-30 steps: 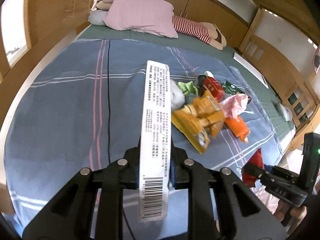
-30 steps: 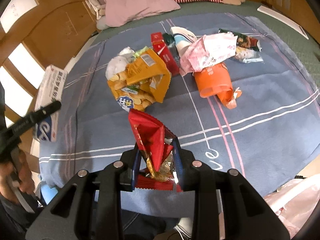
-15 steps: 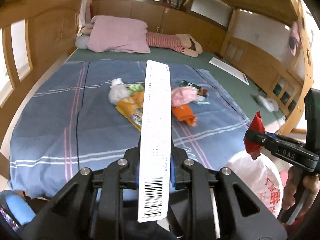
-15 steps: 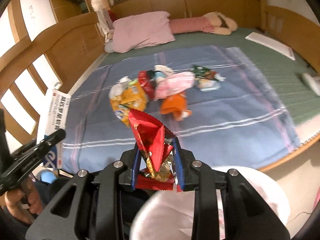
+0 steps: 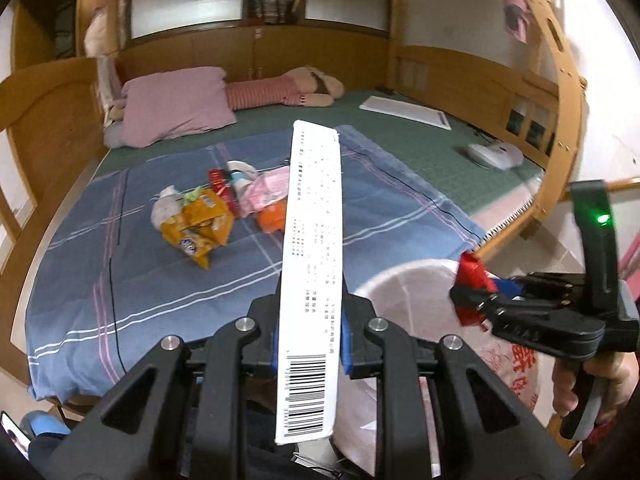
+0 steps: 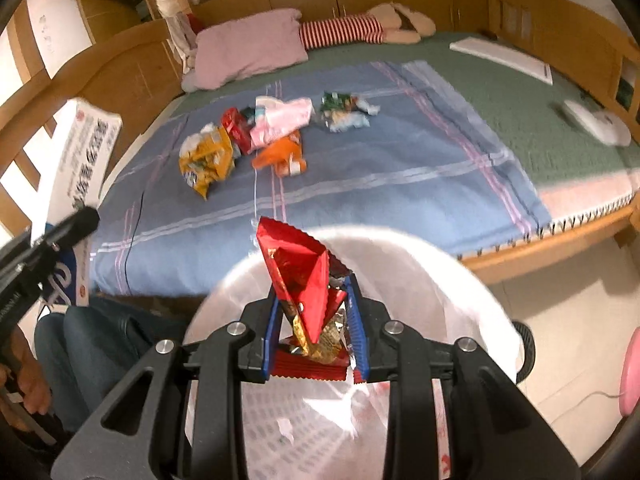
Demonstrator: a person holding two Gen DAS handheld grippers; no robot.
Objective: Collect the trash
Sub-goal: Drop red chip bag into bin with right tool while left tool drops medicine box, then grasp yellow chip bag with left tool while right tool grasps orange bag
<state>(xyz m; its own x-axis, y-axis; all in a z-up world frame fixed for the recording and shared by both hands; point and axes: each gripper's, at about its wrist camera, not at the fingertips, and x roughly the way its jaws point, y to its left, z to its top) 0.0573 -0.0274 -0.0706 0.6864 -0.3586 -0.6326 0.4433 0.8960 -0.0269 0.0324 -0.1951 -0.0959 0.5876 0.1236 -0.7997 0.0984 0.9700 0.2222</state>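
We find the left hand-held gripper (image 5: 310, 354) clamped on a flat white carton (image 5: 312, 280) and the right hand-held gripper (image 6: 316, 324) clamped on a red wrapper (image 6: 302, 276) above the white bag-lined bin (image 6: 460, 300); we judge the long carton could catch the rim and fall outside.

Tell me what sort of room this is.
Most likely a bedroom: a wide wooden-framed bed spread with a blue checked sheet, a pink pillow near the headboard, and a striped stuffed toy lying beside the pillow.

One white box (image 5: 316, 240); one red wrapper (image 6: 304, 280); one pink pillow (image 6: 248, 52); one white bag (image 6: 400, 264).
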